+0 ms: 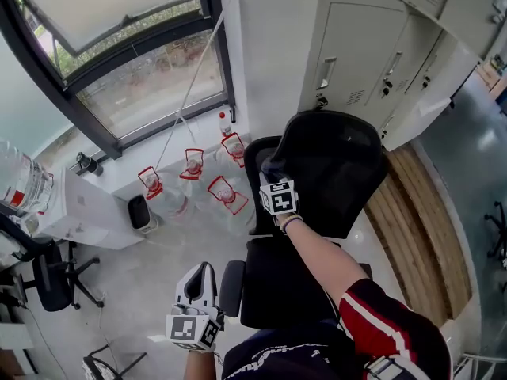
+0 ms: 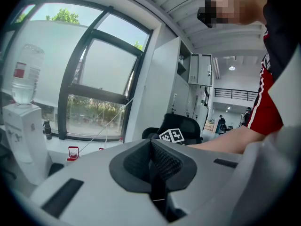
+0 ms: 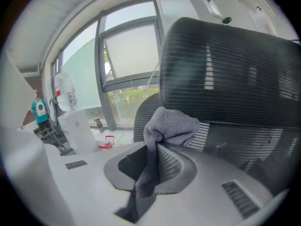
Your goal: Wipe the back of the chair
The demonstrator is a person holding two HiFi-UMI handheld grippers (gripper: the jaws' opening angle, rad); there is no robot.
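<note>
A wide dark-framed window (image 1: 135,62) fills the head view from 10 to 12 o'clock, with a bank of pale metal lockers (image 1: 372,62) at 1 o'clock. At centre stands the black office chair (image 1: 277,291), its mesh backrest (image 1: 333,165) rising just above the middle of the view, toward 1 o'clock. A white water dispenser (image 1: 79,208) sits at 9 o'clock under the sill, and clear water jugs with red handles (image 1: 226,196) cluster on the floor between it and the chair.

Our right gripper (image 1: 273,182) reaches to the backrest's left edge, its jaws pinching a grey cloth (image 3: 169,124). In the right gripper view the cloth bunches up close in front of the mesh; we cannot tell whether it touches. Our left gripper (image 1: 198,279) hangs at 7 o'clock, just beside the seat's left armrest (image 1: 230,287), its jaws pressed together with nothing between them.
</note>
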